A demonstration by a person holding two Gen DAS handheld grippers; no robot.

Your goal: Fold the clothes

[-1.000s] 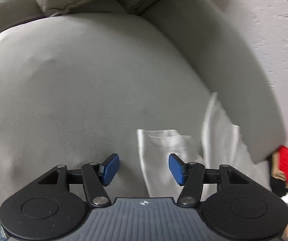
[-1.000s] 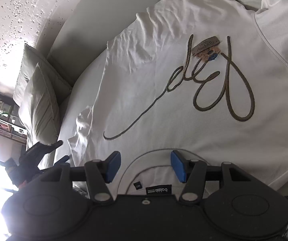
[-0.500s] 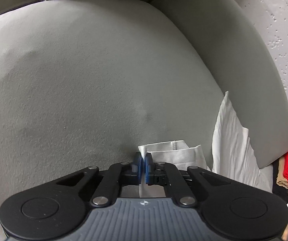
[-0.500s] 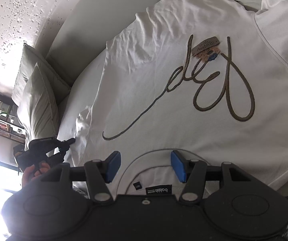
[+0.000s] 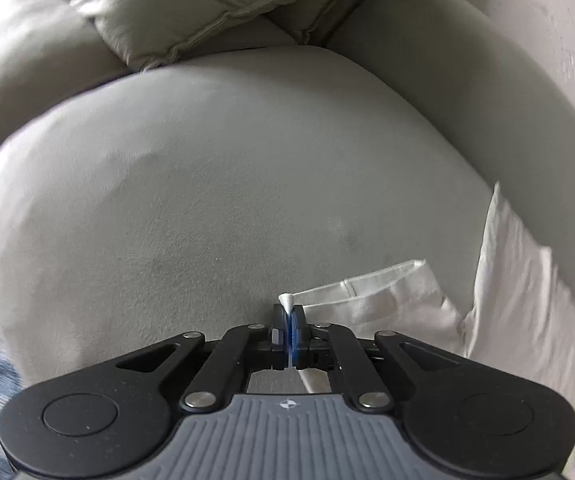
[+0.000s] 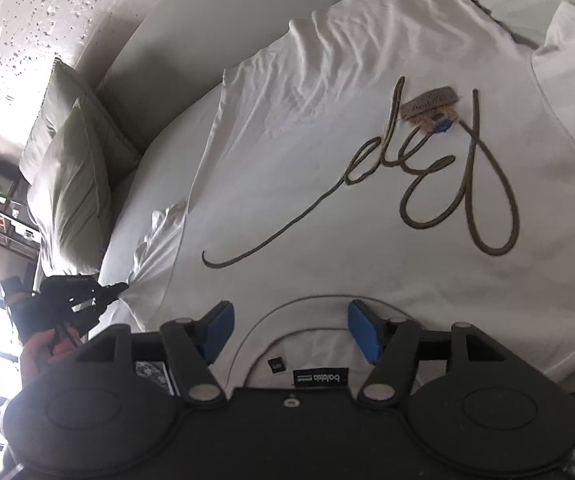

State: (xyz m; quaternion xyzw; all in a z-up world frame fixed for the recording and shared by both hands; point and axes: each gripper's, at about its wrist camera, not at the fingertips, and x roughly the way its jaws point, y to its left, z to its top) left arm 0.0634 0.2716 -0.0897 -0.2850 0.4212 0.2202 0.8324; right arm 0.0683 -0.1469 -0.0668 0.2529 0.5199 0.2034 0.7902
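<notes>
On grey couch (image 5: 215,200), white shirt (image 6: 367,184) lying spread flat, script print facing up. Left tongs (image 5: 288,326) clenching sleeve cuff (image 5: 367,284) at shirt's left edge. Right tongs (image 6: 289,330) gaping wide, hovering over collar (image 6: 307,304) at near edge. Cushions (image 5: 191,4) sitting far left.

One white T-shirt (image 6: 327,152) lies on the sofa, with one cardboard tag (image 6: 429,102) on its chest at about 2 o'clock. There are two grippers: the left gripper (image 5: 288,328) and the right gripper (image 6: 287,326). Two cushions (image 6: 67,176), maybe, stand at 9 o'clock; their edges overlap.
</notes>
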